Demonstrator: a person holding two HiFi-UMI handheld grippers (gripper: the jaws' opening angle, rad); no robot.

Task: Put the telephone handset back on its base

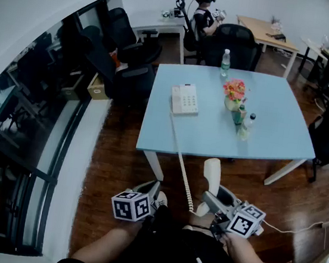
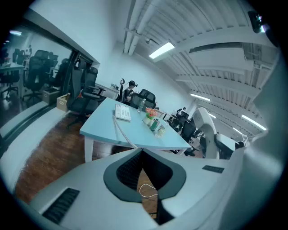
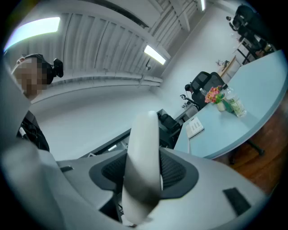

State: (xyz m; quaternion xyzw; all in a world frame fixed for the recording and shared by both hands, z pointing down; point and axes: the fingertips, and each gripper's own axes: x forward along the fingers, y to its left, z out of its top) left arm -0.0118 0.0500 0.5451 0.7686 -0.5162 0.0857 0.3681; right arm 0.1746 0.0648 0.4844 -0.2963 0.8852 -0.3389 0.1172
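The white telephone base (image 1: 184,98) lies on the light blue table (image 1: 273,124), left of its middle. A coiled cord (image 1: 183,172) runs from it over the near edge down to the white handset (image 1: 211,171). My right gripper (image 1: 214,199) is shut on the handset, which stands upright below the table's front edge. In the right gripper view the handset (image 3: 141,161) fills the gap between the jaws (image 3: 143,155), with the base (image 3: 195,127) far off. My left gripper (image 1: 154,194) is shut and holds nothing; its view (image 2: 141,152) shows the base (image 2: 122,112) and the handset (image 2: 203,123).
A flower pot (image 1: 234,94), a green bottle (image 1: 240,114) and a clear bottle (image 1: 246,125) stand right of the base; another bottle (image 1: 225,62) is at the far edge. Black office chairs (image 1: 128,63) crowd the left and far sides. A person (image 1: 202,15) sits at a far desk.
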